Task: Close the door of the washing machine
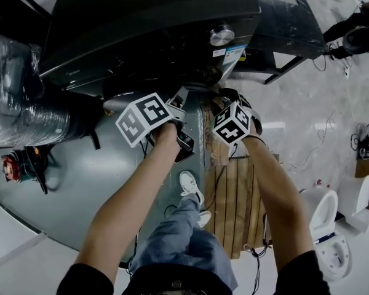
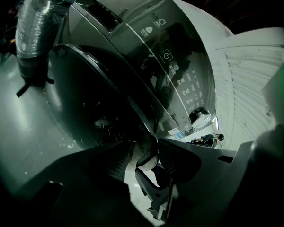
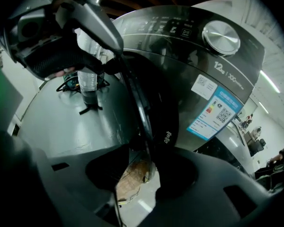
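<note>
The dark washing machine fills the top of the head view, its silver knob on the control panel. Its round door stands ajar. The door's rim runs down between the jaws of both grippers. My left gripper has wide jaws around the rim, with bright floor showing beside its pad, so nothing is clamped. My right gripper sits just to the right on the same edge. Its jaws are easing apart, and the pallet shows through the gap beside the rim.
A foil-wrapped duct lies left of the machine on a grey platform. A wooden pallet is below my right arm, and my shoe is beside it. White toilets and cables sit on the floor at right.
</note>
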Demonstrator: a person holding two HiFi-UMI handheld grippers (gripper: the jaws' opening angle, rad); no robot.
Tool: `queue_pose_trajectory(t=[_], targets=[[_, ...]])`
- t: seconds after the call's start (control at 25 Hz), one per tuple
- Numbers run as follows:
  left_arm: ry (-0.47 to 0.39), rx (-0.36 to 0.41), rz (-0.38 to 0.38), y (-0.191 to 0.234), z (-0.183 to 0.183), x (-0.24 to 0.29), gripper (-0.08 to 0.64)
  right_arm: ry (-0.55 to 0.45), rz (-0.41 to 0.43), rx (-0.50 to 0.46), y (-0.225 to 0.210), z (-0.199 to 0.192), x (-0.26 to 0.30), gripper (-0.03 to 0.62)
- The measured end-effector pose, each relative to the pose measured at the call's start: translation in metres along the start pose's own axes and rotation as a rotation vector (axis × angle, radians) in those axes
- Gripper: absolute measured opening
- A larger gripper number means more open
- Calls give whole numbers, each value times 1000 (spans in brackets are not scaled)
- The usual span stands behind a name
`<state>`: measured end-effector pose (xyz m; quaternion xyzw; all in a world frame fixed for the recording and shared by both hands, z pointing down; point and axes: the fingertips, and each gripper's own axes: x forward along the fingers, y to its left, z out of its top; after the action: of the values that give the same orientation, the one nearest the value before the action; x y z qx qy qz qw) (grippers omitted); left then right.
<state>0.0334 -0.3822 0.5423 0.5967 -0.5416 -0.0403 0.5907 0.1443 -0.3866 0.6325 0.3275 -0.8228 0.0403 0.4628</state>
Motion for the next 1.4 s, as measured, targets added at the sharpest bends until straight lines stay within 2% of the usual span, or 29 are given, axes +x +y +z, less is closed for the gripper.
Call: queue_pose_trajectory(t=[0.12,0.64,0.84,1.4], targets=[[-8,-1,-2,-3,6,7,205,-30,-15,34,-12,8,1,147],[20,-68,-22,-9,23,26,207,7,-46,26,-40,24,23,161],[25,-57,-26,-10,29,32,207,9,-88,28,-48,30,29,166],[43,-55,-25,-11,31,35,210,-10,-120,23,-54,31,33,184]])
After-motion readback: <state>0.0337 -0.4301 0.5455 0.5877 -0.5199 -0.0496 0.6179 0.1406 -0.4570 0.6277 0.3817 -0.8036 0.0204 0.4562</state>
